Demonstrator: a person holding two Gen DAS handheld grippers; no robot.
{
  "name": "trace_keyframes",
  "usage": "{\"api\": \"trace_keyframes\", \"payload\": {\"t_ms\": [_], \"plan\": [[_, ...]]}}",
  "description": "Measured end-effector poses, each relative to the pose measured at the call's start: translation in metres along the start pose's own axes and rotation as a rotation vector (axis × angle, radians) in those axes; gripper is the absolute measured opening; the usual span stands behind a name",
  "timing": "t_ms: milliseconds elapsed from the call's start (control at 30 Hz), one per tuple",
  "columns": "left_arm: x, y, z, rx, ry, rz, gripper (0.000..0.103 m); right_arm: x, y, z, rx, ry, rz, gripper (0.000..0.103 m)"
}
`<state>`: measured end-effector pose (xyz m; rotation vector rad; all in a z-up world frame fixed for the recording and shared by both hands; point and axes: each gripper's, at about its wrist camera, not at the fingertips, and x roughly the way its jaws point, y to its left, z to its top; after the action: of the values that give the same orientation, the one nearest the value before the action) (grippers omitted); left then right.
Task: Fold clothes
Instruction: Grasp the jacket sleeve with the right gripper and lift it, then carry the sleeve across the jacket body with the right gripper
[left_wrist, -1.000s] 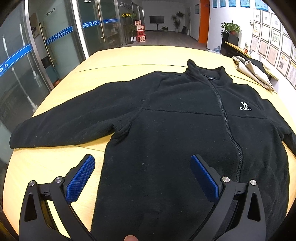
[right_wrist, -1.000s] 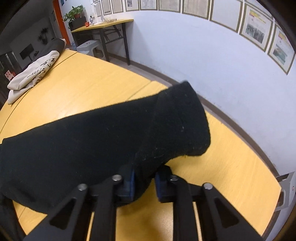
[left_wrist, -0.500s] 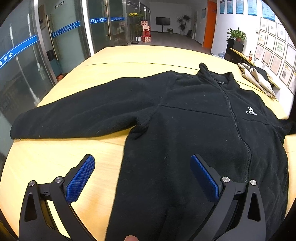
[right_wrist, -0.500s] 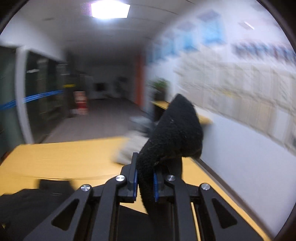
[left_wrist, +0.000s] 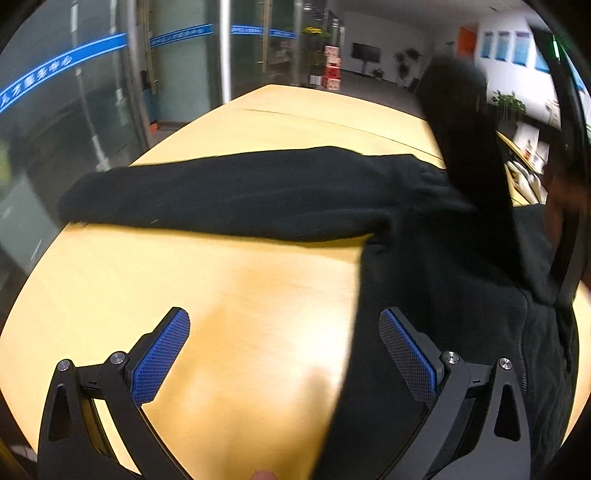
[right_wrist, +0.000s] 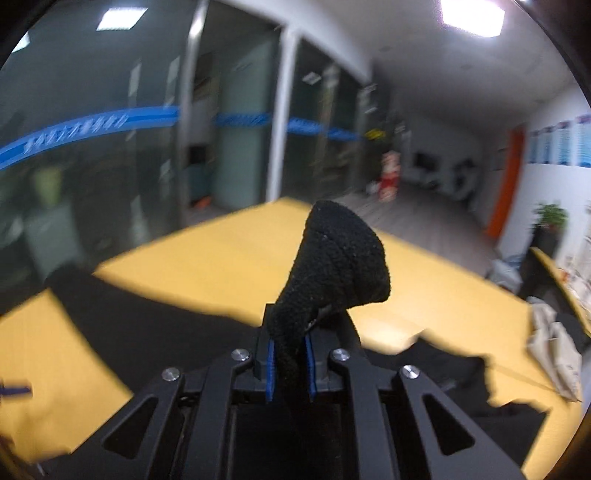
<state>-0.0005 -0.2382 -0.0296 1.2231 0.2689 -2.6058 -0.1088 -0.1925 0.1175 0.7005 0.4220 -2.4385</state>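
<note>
A black fleece jacket (left_wrist: 461, 295) lies face up on a yellow wooden table (left_wrist: 258, 314). Its left sleeve (left_wrist: 229, 195) stretches flat across the table to the left. My left gripper (left_wrist: 284, 350) is open and empty, hovering over bare table at the jacket's left edge. My right gripper (right_wrist: 289, 365) is shut on the cuff of the right sleeve (right_wrist: 340, 266), which it holds raised above the jacket body (right_wrist: 147, 339). That lifted sleeve also shows as a dark band (left_wrist: 469, 155) in the left wrist view.
Glass office partitions with blue stripes (left_wrist: 74, 62) stand beyond the table's left side. A pale folded garment (right_wrist: 554, 343) lies at the far right of the table. A side desk with plants (left_wrist: 513, 107) stands by the right wall.
My right gripper has lifted the right sleeve cuff off the table and swung it up and leftward over the jacket. My left gripper has shifted left, off the jacket body and over bare table.
</note>
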Motion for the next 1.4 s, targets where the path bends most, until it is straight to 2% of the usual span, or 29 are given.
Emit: {"api": "trace_keyframes", "payload": {"t_ms": [200,367,467,533,633,700,800,933,1100,1233,1400], "plan": [[0.004,0.019,-0.003,-0.038,0.014,0.012,0.103,0.029,0.068,-0.065,-0.175,0.123,0.006,0.013],[0.006,0.009,-0.003,-0.024,0.01,-0.007,0.103,0.033,0.07,-0.084,-0.282,0.129,-0.034,0.013],[0.007,0.0,-0.002,-0.014,0.009,-0.016,0.103,0.024,0.067,-0.089,-0.292,0.119,-0.025,0.013],[0.006,-0.003,-0.001,-0.011,0.009,-0.016,0.103,0.017,0.062,-0.091,-0.256,0.107,-0.012,0.013],[0.003,-0.005,0.0,-0.004,0.006,-0.008,0.103,0.003,0.023,-0.082,-0.065,0.074,0.007,0.013],[0.002,-0.004,0.001,-0.008,0.002,0.0,0.103,-0.022,-0.013,-0.077,0.061,0.031,0.002,0.013],[0.001,-0.007,0.003,-0.013,0.0,-0.011,0.103,-0.067,-0.082,-0.072,0.215,-0.038,-0.056,0.013],[0.005,-0.032,0.006,0.022,0.006,-0.043,0.103,-0.146,-0.195,-0.089,0.404,-0.113,-0.216,0.013],[0.012,-0.088,0.006,0.108,0.025,-0.102,0.103,-0.258,-0.323,-0.144,0.575,-0.142,-0.487,0.013],[0.014,-0.137,0.007,0.169,0.042,-0.14,0.103,-0.325,-0.383,-0.179,0.601,-0.137,-0.641,0.013],[0.015,-0.182,0.007,0.206,0.052,-0.169,0.103,-0.414,-0.463,-0.233,0.637,-0.094,-0.791,0.013]]}}
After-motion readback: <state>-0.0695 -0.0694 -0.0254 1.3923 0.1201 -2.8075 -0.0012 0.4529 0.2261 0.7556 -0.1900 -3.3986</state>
